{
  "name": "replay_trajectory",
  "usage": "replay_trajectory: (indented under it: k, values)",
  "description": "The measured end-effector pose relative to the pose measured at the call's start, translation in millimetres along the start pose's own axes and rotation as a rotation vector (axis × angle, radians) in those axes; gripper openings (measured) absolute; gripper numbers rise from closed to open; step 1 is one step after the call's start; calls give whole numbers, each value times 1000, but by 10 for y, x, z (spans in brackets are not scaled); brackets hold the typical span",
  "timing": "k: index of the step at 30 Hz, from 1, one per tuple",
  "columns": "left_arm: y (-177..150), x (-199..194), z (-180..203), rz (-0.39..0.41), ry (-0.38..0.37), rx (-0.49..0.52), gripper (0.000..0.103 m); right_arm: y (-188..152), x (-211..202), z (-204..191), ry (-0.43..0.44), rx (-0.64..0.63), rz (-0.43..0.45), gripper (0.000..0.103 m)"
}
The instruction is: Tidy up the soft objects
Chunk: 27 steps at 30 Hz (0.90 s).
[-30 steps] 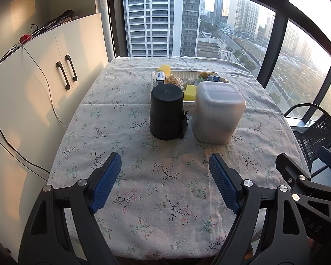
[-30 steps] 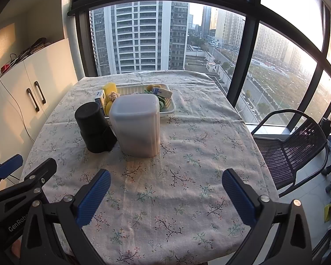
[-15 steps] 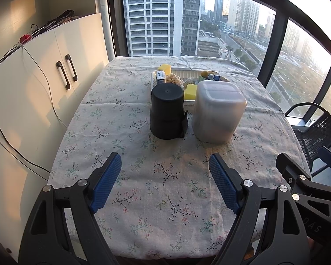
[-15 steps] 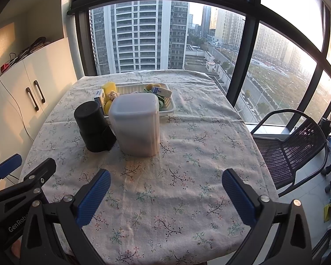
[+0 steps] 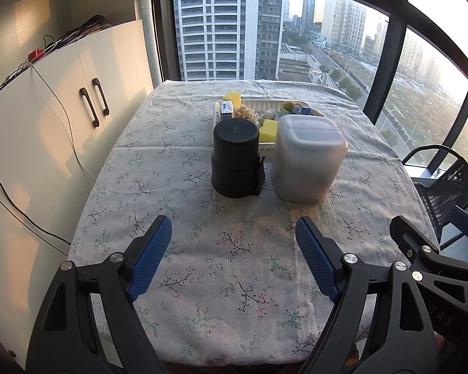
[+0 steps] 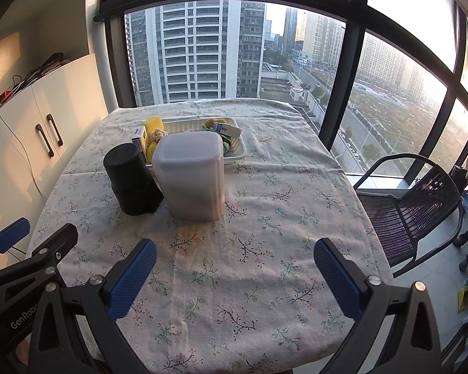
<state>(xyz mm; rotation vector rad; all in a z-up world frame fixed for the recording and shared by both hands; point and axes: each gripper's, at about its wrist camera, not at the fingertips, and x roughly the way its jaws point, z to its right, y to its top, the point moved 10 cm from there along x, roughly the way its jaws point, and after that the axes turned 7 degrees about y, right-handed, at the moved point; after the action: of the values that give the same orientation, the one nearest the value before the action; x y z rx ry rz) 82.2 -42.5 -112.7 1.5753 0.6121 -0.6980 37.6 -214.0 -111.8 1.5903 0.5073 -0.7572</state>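
A white tray (image 5: 266, 104) (image 6: 238, 153) at the far middle of the table holds yellow sponges (image 5: 232, 97) (image 6: 153, 123), a beige knobbly soft toy (image 5: 244, 112), small boxes and green soft items. In front of it stand an upside-down black cylindrical container (image 5: 236, 161) (image 6: 128, 179) and an upside-down frosted plastic bin (image 5: 307, 157) (image 6: 192, 176). My left gripper (image 5: 234, 261) is open and empty over the near tablecloth. My right gripper (image 6: 235, 277) is open and empty, to the right of the left one.
The table carries a floral cloth (image 5: 234, 265). White cabinets (image 5: 62, 109) with cables stand at the left. A black mesh chair (image 6: 415, 199) stands at the right. Large windows are behind the table.
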Motion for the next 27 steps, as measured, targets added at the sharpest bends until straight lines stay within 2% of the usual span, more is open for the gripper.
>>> replay_trajectory:
  k: [27]
  values:
    - [49, -41, -22, 19, 9, 4, 81, 13, -18, 0, -11, -1, 10, 103]
